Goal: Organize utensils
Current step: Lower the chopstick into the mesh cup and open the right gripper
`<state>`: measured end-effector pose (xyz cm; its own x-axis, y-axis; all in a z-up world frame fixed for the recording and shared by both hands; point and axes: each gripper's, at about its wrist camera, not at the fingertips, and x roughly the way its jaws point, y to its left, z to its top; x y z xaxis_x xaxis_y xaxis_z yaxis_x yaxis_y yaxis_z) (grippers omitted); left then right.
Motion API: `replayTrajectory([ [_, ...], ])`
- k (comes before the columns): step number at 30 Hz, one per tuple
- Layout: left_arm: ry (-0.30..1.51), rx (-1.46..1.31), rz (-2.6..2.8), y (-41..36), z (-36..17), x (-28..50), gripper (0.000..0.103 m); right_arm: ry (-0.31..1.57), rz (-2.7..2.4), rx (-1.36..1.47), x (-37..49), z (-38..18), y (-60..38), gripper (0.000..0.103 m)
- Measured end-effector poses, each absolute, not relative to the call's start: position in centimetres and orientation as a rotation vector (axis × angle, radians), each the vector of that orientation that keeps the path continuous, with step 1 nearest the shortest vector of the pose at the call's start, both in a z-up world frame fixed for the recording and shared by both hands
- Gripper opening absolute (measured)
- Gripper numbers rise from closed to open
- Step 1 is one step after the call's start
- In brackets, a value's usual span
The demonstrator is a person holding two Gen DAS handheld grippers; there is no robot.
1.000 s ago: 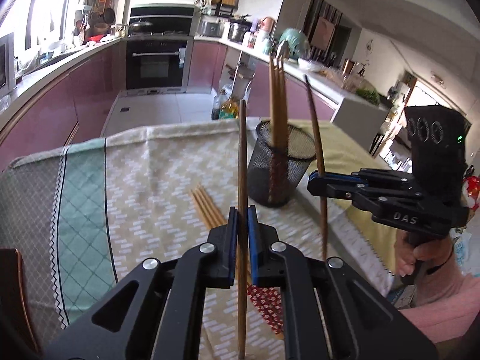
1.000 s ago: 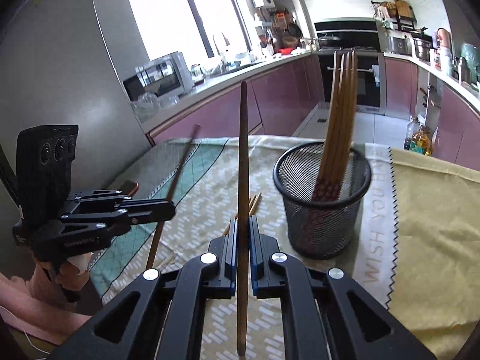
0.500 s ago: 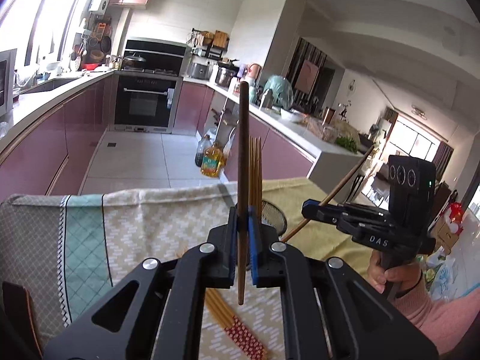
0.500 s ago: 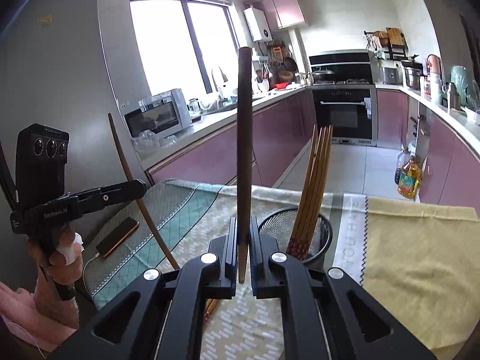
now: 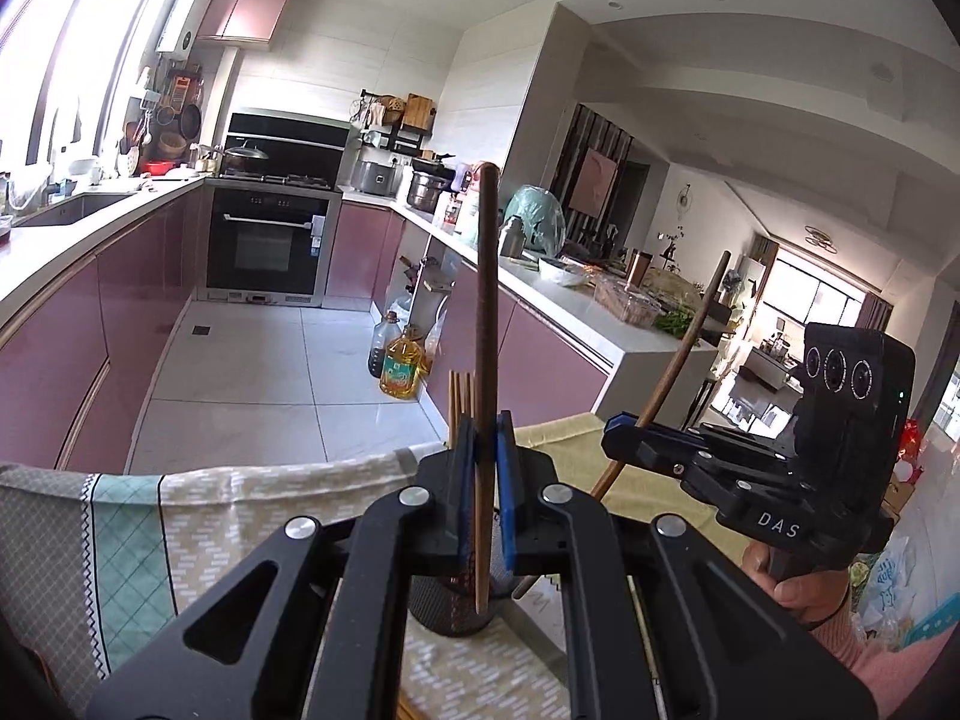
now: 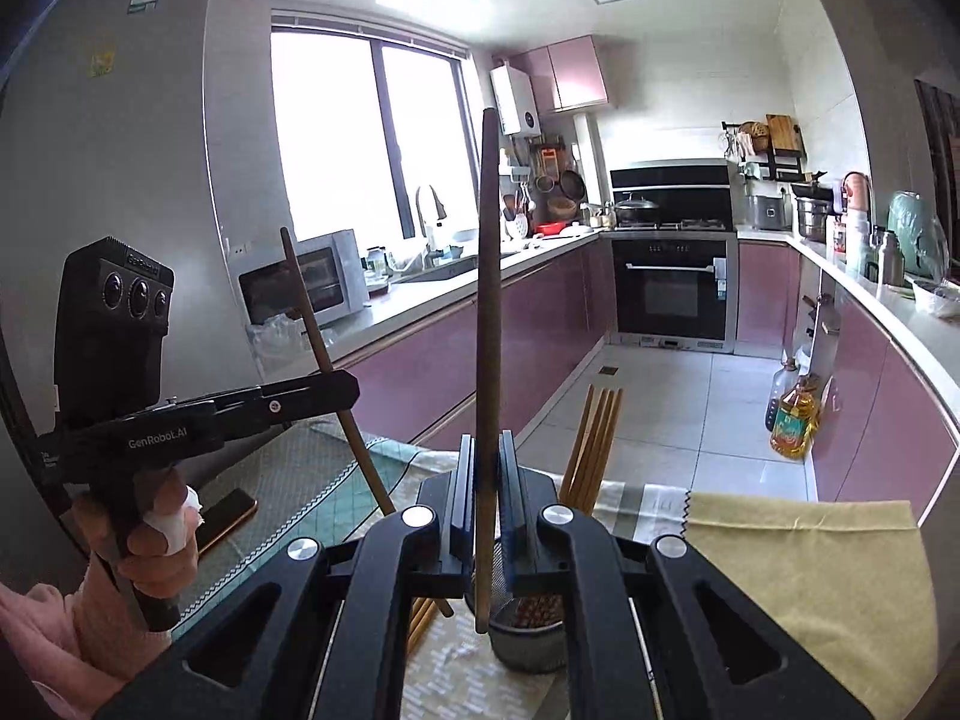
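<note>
My left gripper [image 5: 485, 471] is shut on a dark brown chopstick [image 5: 486, 300] that stands upright, its lower end hanging over the black mesh cup [image 5: 447, 609]. Several light wooden chopsticks [image 5: 461, 402] stand in that cup. My right gripper [image 6: 487, 480] is shut on a second dark chopstick [image 6: 487, 300], also upright, with its tip just left of the mesh cup [image 6: 528, 645] and its light chopsticks [image 6: 594, 444]. Each view shows the other gripper from the side: the right gripper [image 5: 624, 438] with a tilted chopstick, the left gripper [image 6: 345, 387] likewise. Loose light chopsticks [image 6: 420, 624] lie on the cloth.
A patterned green and beige cloth [image 5: 120, 540] and a yellow cloth [image 6: 810, 570] cover the table. A phone [image 6: 225, 516] lies near its left edge. Behind are pink kitchen cabinets, an oven and oil bottles [image 6: 792, 420] on the floor.
Both grippers have risen with their chopsticks and tipped upward. The mesh cup has dropped to the bottom of both views, mostly behind the jaws.
</note>
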<state>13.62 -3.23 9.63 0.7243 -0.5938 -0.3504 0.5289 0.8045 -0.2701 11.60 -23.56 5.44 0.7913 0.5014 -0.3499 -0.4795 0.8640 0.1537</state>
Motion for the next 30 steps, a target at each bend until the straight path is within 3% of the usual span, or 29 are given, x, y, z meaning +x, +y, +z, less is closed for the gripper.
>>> replayTrajectory([
  [7,0.437,-0.121,-0.585,-5.1,9.7,15.1,0.007,0.422,0.494,0.061,13.7,4.7,-24.0,0.006],
  [23,0.682,0.022,-0.584,-8.3,2.7,19.6,0.007,0.738,0.49,0.101,19.0,-1.7,-24.0,0.006],
  [30,0.716,0.012,-0.562,-8.6,1.4,21.6,0.008,0.772,0.468,0.138,20.5,-2.9,-24.2,0.008],
])
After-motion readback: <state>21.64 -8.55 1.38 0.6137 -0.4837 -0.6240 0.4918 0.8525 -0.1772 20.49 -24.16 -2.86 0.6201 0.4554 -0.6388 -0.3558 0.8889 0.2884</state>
